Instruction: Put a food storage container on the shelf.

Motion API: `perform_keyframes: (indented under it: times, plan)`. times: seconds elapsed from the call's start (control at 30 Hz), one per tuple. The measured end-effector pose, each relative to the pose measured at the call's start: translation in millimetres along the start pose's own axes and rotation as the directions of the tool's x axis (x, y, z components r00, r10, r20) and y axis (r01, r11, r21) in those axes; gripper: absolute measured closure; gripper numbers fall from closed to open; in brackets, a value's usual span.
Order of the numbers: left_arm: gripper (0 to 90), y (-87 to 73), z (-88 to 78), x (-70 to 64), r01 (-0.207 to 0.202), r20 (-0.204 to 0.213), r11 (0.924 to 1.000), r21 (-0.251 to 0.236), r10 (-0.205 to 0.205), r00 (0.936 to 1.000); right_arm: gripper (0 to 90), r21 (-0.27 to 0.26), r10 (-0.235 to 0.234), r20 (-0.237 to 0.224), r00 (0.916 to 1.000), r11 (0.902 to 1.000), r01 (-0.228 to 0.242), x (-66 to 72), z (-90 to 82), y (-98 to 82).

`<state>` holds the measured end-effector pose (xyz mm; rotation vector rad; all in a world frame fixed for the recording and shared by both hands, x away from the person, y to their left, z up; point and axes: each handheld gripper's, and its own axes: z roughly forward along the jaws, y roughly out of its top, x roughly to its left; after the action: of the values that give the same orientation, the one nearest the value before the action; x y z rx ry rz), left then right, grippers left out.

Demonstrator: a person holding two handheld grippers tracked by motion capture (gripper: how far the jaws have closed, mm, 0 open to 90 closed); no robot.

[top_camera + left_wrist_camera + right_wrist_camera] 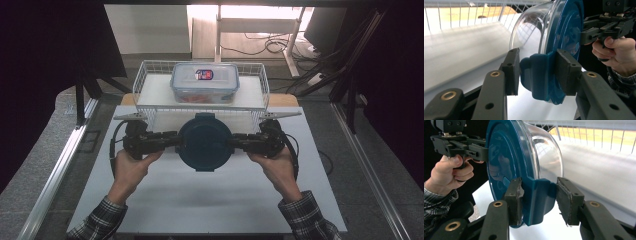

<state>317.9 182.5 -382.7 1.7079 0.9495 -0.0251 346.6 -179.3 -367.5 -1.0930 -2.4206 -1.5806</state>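
Each tool, left tool (172, 141) and right tool (237, 141), is clamped on a side latch of the blue-lidded round container (205, 142) held above the white worktop (200, 200); judged advisable: keep both level, clearing the near rim of the wire basket (145, 90) beyond.

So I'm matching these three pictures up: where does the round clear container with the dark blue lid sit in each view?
High view: round clear container with the dark blue lid at centre, lid up, between both claws.
Left gripper view: upper middle to right, on edge, its blue latch tab between the black jaws.
Right gripper view: upper left to centre, lid facing left, tab between the jaws.
Shared landmark: white wire basket behind it.
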Motion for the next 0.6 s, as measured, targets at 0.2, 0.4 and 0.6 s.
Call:
perform_keyframes:
  times: [0.2, 0.4, 0.6]
  plan:
    - [57.7, 25.6, -7.4, -3.9, -0.007, -0.005, 0.9997, -0.023, 0.007, 1.0, 57.1, -0.025, -0.014, 0.003, 0.9999, 0.9996, 0.015, 3.8, -6.9, 28.4]
    - [57.7, 52.8, -16.6, -9.8, -0.027, -0.02, 0.9986, -0.045, 0.026, 0.9995, 57.1, -0.05, -0.036, 0.006, 0.9993, 0.9981, 0.036, 8.7, -14.0, 58.7]
    - [57.4, 80.5, -25.0, -10.7, -0.034, -0.025, 0.9971, -0.068, 0.032, 0.9992, 57.1, -0.069, -0.053, 0.018, 0.9984, 0.9961, 0.055, 15.0, -19.0, 84.5]
